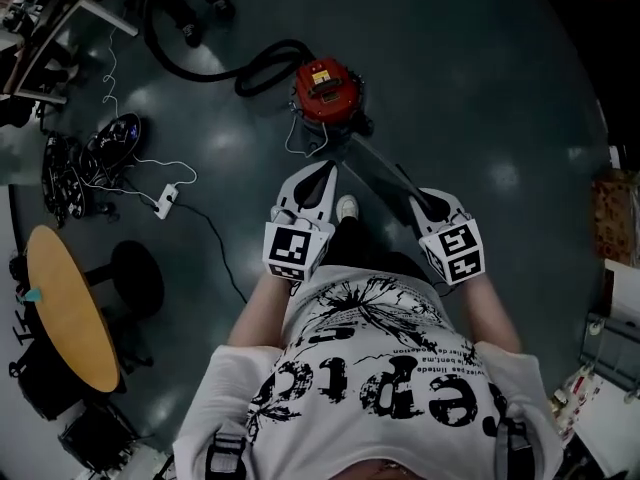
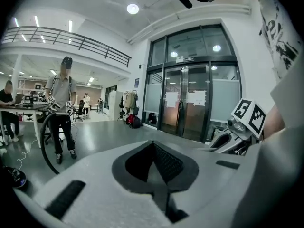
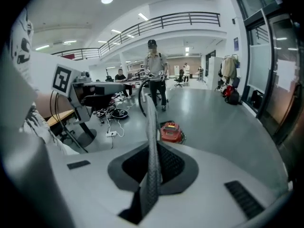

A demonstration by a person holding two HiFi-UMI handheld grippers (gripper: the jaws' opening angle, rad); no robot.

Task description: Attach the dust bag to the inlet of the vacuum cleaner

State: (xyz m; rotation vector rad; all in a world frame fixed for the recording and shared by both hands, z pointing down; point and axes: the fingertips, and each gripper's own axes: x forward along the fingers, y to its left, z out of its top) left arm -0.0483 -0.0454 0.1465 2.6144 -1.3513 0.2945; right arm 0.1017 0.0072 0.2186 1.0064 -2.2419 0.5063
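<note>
Nearest me: the white T-shirt (image 1: pixel 380 388) fills the bottom of the head view, and both tools are held out just past it.
Right tool (image 3: pixel 153 167): narrow, pinched on a thin grey textured sheet that rises edge-on out of the jaws. I take it to be the dust bag (image 3: pixel 151 127).
Left tool (image 2: pixel 154 167): jaws fully together with nothing between them.
Vacuum cleaner (image 1: pixel 327 90): red, standing on the floor (image 1: pixel 480 98) ahead of both tools and well apart from them. Its black hose (image 1: pixel 215 68) curls away to the left.
Inlet: I cannot make it out from any view.
Risk, grip: the bag is held by one slim edge. A quick swing or a push against the housing could make it slip or fold over.
Risk, alignment: with the inlet unseen and the bag edge-on, I could bring its opening in on the wrong side or at an angle, so it would seat crooked.
Risk, free tool: the left jaws must part before they can steady anything. Without that help, the vacuum cleaner may slide on the smooth floor when pressed.
Risk, snag: a white cable (image 1: pixel 300 138) hangs at the vacuum cleaner's near side and could catch the bag or a tool.
</note>
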